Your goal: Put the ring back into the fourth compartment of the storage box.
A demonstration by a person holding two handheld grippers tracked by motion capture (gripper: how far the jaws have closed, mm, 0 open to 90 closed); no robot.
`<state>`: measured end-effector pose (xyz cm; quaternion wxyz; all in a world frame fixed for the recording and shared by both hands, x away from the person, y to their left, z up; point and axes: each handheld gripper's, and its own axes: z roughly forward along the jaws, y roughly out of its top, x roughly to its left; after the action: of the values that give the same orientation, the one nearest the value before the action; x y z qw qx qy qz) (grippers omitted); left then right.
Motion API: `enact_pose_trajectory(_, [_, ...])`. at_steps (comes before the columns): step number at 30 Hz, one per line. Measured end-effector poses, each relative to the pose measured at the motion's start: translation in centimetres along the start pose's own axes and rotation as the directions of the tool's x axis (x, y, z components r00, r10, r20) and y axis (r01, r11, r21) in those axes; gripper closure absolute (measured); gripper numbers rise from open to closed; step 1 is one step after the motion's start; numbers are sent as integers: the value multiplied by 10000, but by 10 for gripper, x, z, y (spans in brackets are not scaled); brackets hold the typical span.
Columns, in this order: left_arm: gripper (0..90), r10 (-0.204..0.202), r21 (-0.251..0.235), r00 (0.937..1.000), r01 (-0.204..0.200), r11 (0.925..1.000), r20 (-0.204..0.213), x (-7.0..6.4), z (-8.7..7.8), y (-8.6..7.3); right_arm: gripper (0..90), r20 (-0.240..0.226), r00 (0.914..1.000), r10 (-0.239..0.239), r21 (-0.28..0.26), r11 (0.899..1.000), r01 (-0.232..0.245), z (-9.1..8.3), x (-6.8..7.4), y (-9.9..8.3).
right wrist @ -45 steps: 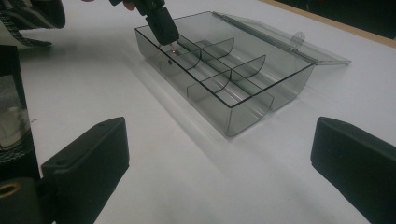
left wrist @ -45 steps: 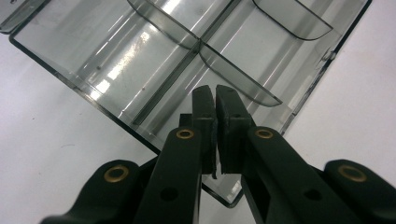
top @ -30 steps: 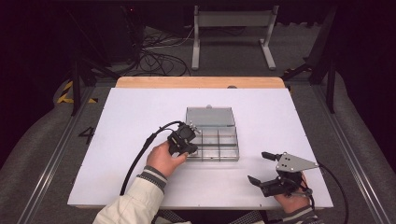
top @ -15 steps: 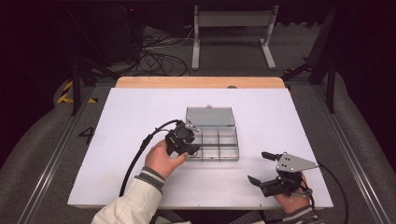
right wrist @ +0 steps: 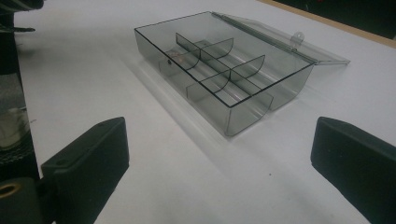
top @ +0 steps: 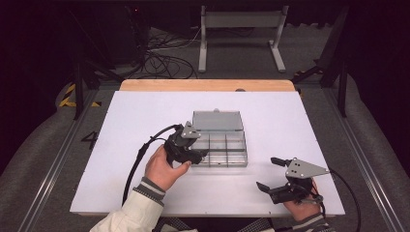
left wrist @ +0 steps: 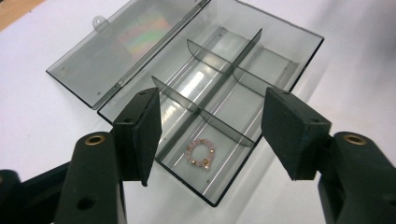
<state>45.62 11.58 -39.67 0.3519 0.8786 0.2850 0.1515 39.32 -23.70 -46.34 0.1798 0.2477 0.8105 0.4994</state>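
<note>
the small ring of pink and gold beads [left wrist: 201, 154] lay in the near-left compartment of the clear smoky plastic divided box [top: 240, 157], lid flat open. the left gripper [left wrist: 212, 126] hovered over it, jaws spread and empty, angled down. the right gripper [top: 270, 174] rested by the white worktop's [top: 145, 111] near edge, jaws wide apart.

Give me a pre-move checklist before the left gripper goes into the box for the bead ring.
1. Box lid open and laid flat: ok.
2. Bead ring in view, in the nearest corner compartment: ok.
3. Left gripper open, nothing between its jaws: ok.
4. Left gripper lined up over the ring: ok, by the left gripper view.
5. Right gripper open, apart from the box: ok.
6. Ring clear of the dividers: cannot tell.
</note>
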Motion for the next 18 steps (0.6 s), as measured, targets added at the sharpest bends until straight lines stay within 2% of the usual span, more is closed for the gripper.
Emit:
enact_pose_trajectory(4, [375,-3,-120,9999,1,9999,-158,0,-5,-2,47,5,10000,4,4,10000,-4,0,0,0])
enact_pose_trajectory(18, [321,82,-521,9998,-92,9986,-201,-4,-15,-4,47,3,10000,5,66,10000,-5,1,-1,-1])
